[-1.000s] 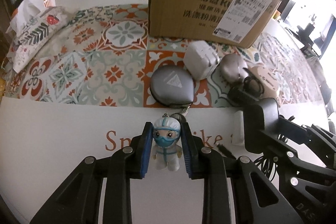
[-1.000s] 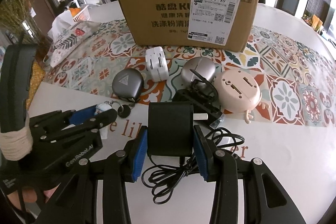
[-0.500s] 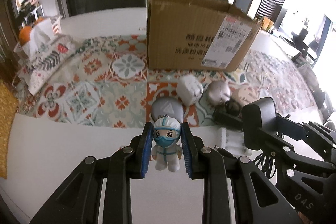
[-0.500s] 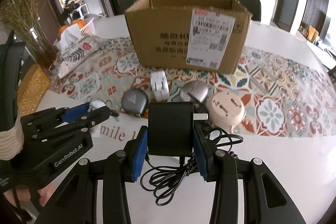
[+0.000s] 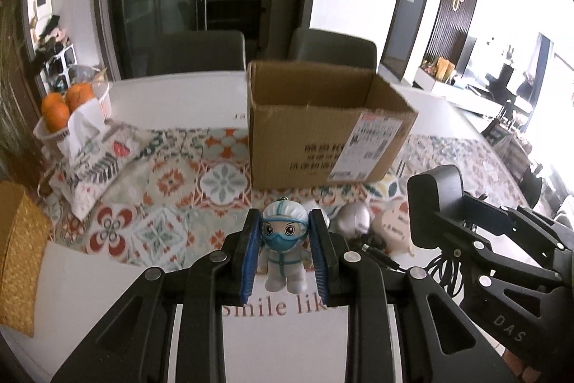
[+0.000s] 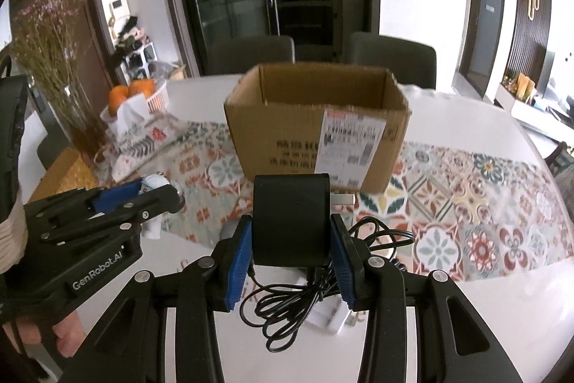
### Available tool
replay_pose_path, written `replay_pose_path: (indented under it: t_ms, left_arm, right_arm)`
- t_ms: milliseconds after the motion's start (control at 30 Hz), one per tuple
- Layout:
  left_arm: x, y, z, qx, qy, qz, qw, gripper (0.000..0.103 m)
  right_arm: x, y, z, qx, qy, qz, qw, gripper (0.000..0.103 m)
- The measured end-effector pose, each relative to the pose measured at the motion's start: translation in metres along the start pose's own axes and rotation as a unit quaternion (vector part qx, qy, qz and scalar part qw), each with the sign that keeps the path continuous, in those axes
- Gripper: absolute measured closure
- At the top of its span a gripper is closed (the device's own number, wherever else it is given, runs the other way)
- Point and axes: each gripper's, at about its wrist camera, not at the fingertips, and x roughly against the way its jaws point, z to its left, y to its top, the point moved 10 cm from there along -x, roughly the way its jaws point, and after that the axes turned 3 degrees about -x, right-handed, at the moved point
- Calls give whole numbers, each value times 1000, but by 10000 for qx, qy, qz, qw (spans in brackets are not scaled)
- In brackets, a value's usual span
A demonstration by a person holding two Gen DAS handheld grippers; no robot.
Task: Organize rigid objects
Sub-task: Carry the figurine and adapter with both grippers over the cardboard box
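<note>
White table carries an open box; before it, left gripper pinches a figurine, right gripper clamps a charger.

A cardboard box stands open on the patterned runner across the table, with two chairs behind it. To its left lie a tissue pouch and, further back, a basket of oranges. In front of the box, small gadgets sit on the runner's near edge. The left gripper holds a figurine above the table, and to its right the right gripper holds a power adapter whose cable hangs below.
</note>
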Motion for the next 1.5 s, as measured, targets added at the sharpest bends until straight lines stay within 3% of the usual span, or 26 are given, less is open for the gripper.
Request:
replay_pose_path:
  t_ms: [500,1033,1333,1500]
  left_arm:
    - [12,75,-9,-192,-192,-660,9974,76]
    - [5,146,-18,-378,-297,-1141,9923,76]
    - [-11,191,-24,-576,-262,-1283,9897,76]
    - [-37,204,-24,-633,-233,-1068,9920,76]
  right_arm:
    - [21,65,-4,-73,-36,-747,9972,61]
    - [12,133,-21,-190,47,-1180,9928,61]
    - [-8,177,-31,-329,350,-1083,9930,61]
    - [-33,194,-42,-315,299,-893,9951,61]
